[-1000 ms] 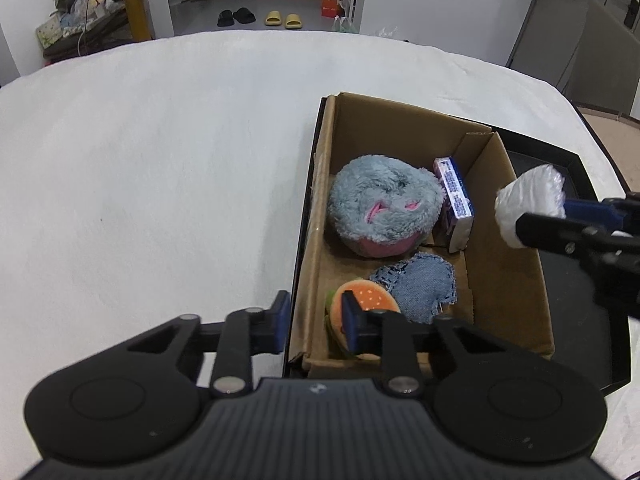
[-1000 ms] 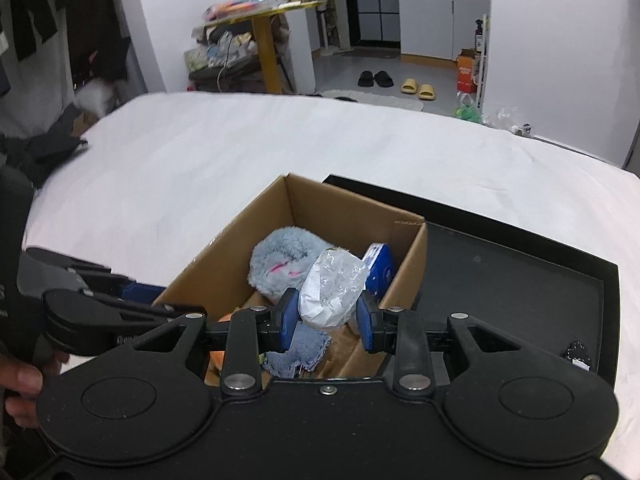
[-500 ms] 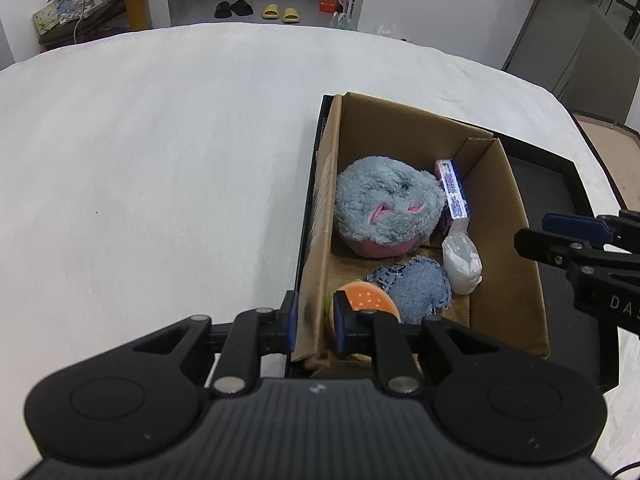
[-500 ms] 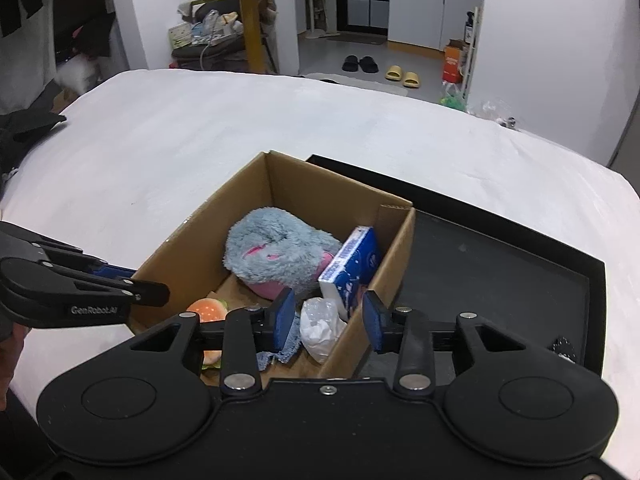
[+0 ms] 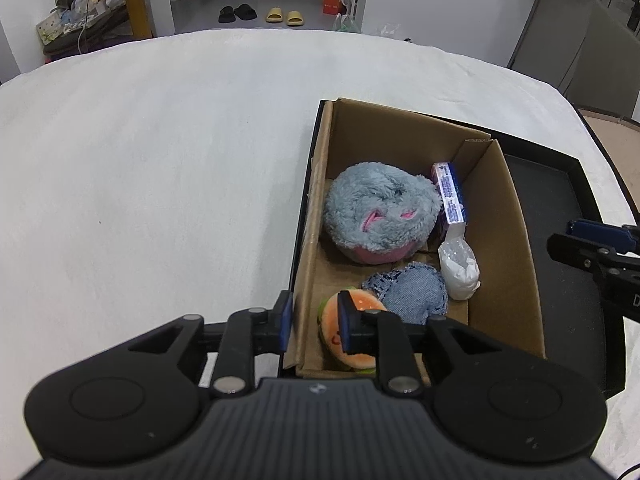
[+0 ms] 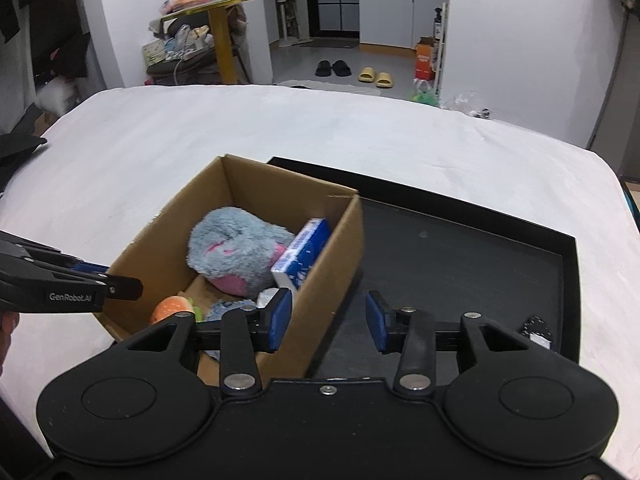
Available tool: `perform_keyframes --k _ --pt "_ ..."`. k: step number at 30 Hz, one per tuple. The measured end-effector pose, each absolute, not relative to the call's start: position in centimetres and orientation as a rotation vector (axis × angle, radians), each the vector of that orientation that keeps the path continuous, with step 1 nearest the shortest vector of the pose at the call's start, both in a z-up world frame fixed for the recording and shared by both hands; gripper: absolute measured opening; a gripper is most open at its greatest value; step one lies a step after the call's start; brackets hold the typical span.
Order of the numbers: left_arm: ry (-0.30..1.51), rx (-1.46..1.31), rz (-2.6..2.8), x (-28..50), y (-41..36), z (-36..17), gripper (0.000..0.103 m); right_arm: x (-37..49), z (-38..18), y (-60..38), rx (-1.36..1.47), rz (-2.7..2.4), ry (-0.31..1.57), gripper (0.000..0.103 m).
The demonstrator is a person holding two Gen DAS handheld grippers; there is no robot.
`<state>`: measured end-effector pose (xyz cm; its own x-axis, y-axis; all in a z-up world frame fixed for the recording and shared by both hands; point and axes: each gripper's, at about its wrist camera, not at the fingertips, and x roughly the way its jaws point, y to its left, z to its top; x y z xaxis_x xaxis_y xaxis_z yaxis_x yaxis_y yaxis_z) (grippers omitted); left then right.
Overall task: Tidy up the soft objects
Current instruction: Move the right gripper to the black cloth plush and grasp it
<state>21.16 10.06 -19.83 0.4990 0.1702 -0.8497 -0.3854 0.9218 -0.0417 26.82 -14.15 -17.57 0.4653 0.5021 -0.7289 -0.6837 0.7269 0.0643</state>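
Note:
A cardboard box [image 5: 496,216] [image 6: 336,264] stands on a black tray [image 5: 560,184] [image 6: 460,264]. It holds a grey and pink plush [image 5: 380,216] [image 6: 236,248], a blue and white carton [image 5: 450,200] [image 6: 302,256], a denim pouch [image 5: 412,292], a burger toy [image 5: 362,302] [image 6: 172,308] and a crumpled white bag [image 5: 460,272]. My left gripper [image 5: 315,322] [image 6: 120,278] straddles the box's left wall, jaws opening, the pads not pressing on it. My right gripper [image 6: 328,320] [image 5: 560,236] hovers over the right wall, jaws opening and empty.
The tray lies on a wide white tabletop [image 5: 160,168]. A small black and white piece [image 6: 538,328] sits at the tray's near right corner. A person's hand [image 6: 6,332] shows at the left edge. Shelves, slippers and an orange box stand on the floor beyond.
The right gripper let go of the white bag, which now lies in the box by the carton. It then drew back towards the tray with wider jaws. The left gripper stayed at the wall.

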Motion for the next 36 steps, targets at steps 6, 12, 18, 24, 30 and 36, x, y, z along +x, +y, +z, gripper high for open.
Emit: perform_keyframes --k 6,12,18,24,30,36 --pt "1.006 -0.229 0.359 21.8 9.6 -19.7 0.036 27.7 -18.1 -16.2 -0.226 0.695 0.795 0.047" --pt "1.004 -0.196 0.379 22.3 8.9 -19.4 0.055 28.9 -19.5 -18.3 -0.214 0.642 0.792 0.052" --pt "1.007 -0.169 0.404 22.8 8.3 -19.6 0.061 30.4 -21.3 -20.4 -0.203 0.576 0.790 0.052" --pt "1.013 -0.154 0.412 23.2 7.5 -19.8 0.063 31.8 -23.1 -22.2 -0.210 0.520 0.785 0.052" --pt "1.020 -0.127 0.411 23.6 6.8 -20.0 0.066 33.3 -24.6 -23.7 -0.205 0.476 0.795 0.052" --pt "1.017 -0.104 0.430 23.8 6.1 -20.2 0.069 34.6 -26.3 -25.0 -0.197 0.427 0.794 0.052"
